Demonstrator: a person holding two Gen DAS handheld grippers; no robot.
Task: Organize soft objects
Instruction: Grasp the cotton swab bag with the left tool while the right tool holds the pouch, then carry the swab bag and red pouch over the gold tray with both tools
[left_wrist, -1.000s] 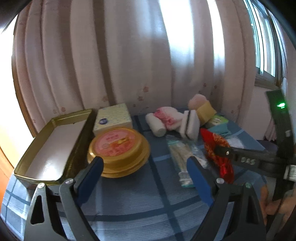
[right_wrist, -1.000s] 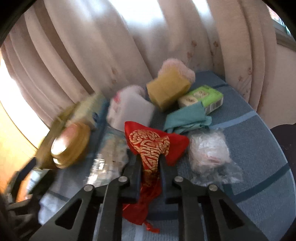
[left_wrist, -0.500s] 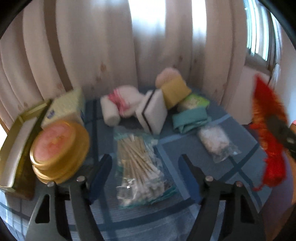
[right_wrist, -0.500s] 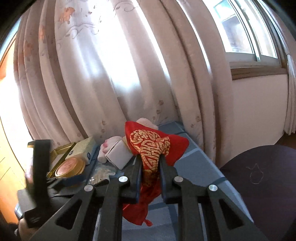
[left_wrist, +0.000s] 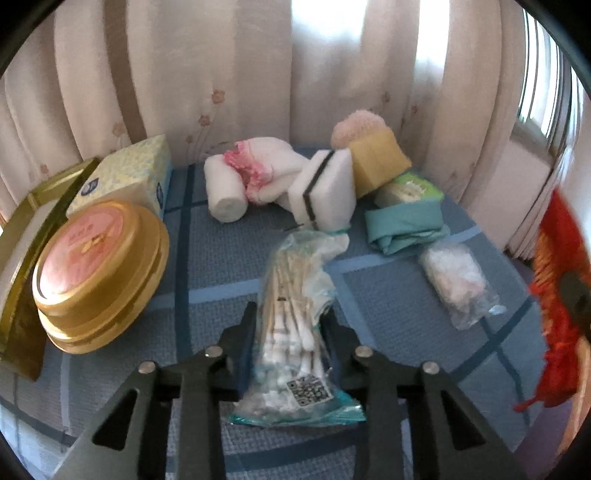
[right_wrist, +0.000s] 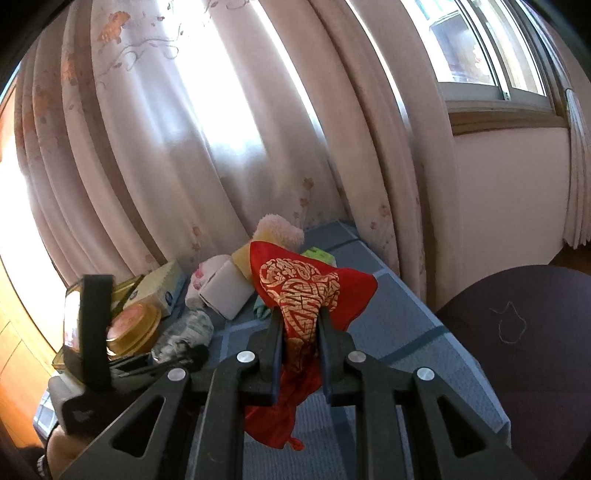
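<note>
We see a pale curtain (left_wrist: 229, 74) behind the table, a window (right_wrist: 480, 48), and a dark round stool (right_wrist: 517, 350).

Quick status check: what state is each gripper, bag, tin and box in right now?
left gripper: just closed on the cotton swab bag
right gripper: shut on the red pouch, lifted
round gold tin: lid on
rectangular gold tin: open
tissue box: closed
</note>
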